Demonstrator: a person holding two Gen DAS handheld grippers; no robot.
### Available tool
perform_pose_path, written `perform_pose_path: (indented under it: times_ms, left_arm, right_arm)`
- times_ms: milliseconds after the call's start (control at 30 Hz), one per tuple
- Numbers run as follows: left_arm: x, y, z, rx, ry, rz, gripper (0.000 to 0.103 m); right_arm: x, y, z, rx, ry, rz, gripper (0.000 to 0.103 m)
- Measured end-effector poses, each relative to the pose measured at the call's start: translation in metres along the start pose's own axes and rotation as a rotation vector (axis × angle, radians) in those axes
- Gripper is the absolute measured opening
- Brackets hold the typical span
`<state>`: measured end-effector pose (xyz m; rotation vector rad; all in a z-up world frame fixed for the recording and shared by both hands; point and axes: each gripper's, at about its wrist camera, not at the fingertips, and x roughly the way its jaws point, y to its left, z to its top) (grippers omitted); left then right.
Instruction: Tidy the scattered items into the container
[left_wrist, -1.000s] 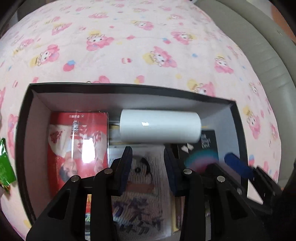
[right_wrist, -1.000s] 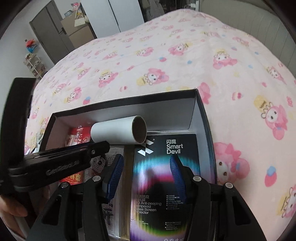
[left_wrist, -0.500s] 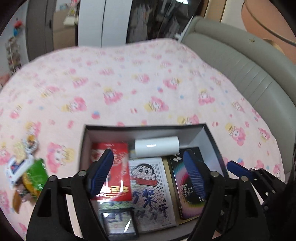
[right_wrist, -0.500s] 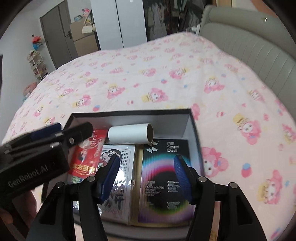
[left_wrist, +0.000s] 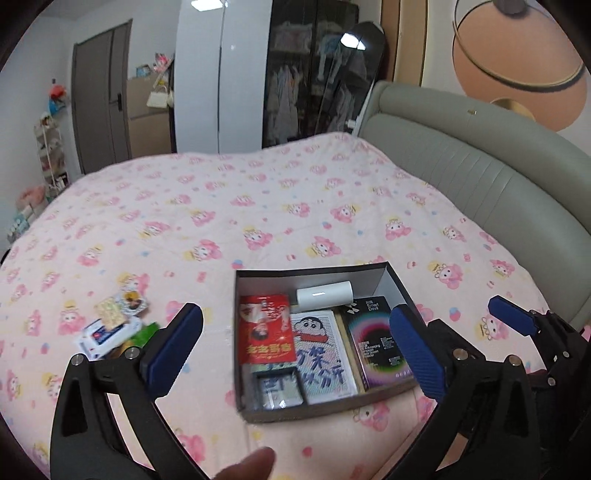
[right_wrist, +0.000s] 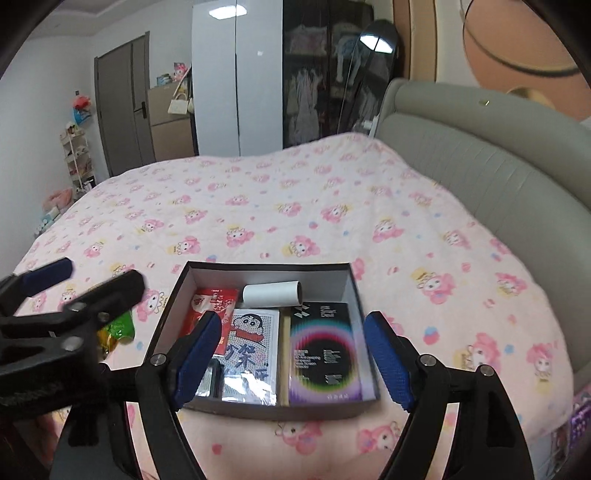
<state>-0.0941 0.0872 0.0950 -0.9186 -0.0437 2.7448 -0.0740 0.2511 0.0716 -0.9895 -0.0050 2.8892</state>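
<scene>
The bed (left_wrist: 280, 206) fills most of the room, its pink cartoon quilt soft and giving. Near its front edge sits the black box (left_wrist: 314, 271), already packed: a red packet (left_wrist: 266, 330), a cartoon card pack (left_wrist: 321, 354), a dark screen-protector box (left_wrist: 376, 339) and a white paper roll (left_wrist: 325, 293) across the back. Left of the box, well apart from it, a small heap of snack packets (left_wrist: 114, 325) lies loose on the quilt. They look light, crinkly and slippery, I'd say, so pinch one by a flat sealed edge, not its puffy middle. The left gripper (left_wrist: 295, 347) and the right gripper (right_wrist: 291, 354) both hover spread wide, holding nothing.
</scene>
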Motion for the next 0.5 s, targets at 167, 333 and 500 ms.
perform_pose_path:
  times_ms: [167,333,500]
  left_arm:
    - [-0.034,0.01,-0.02,-0.02,-0.015,0.023,0.102]
    - [-0.05,0.021,-0.042,-0.054,-0.008,0.031,0.102]
    - [-0.054,0.029,-0.055,-0.063,-0.003,0.063,0.102]
  right_arm:
    - [-0.031,0.008,-0.012,0.022,-0.021,0.023,0.081]
    - [-0.039,0.019,-0.025,0.004,-0.005,0.038,0.081]
    - [-0.041,0.029,-0.032,-0.009,0.008,0.039,0.081]
